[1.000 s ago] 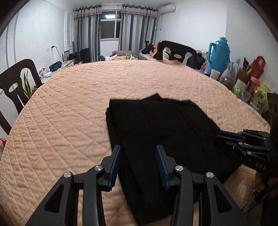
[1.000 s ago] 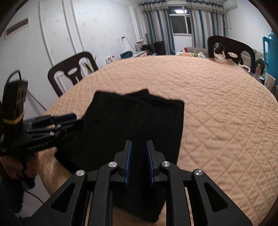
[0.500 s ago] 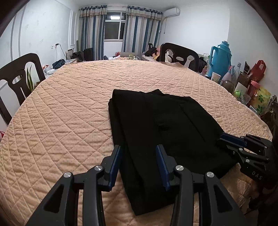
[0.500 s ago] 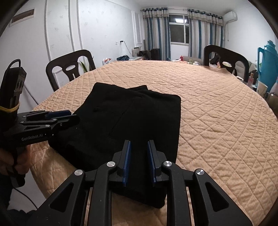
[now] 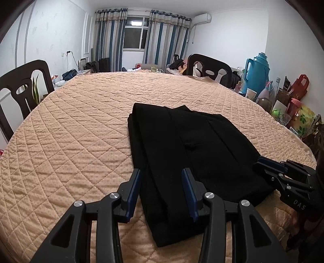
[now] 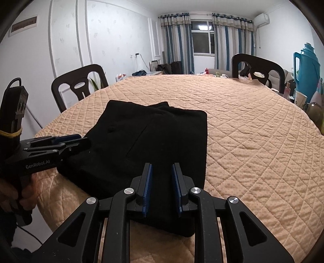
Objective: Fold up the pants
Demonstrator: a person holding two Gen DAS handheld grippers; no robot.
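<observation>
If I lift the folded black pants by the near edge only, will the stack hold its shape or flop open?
Likely flop: the black pants are soft cloth in loose layers, whose edges show separately at the left side. It probably slides little, since the quilted tablecloth looks textured. It looks light; one edge alone would probably let the rest sag.

We note a large table under a quilted peach cover. A dark chair stands at its left edge, with green plant leaves showing through the chair back. A second dark chair stands at the far right side. Striped curtains flank a window on the far wall; an air conditioner is mounted high beside them. To the right we see a teal thermos jug, a paper cup and a red bag among clutter too crowded to sort.
</observation>
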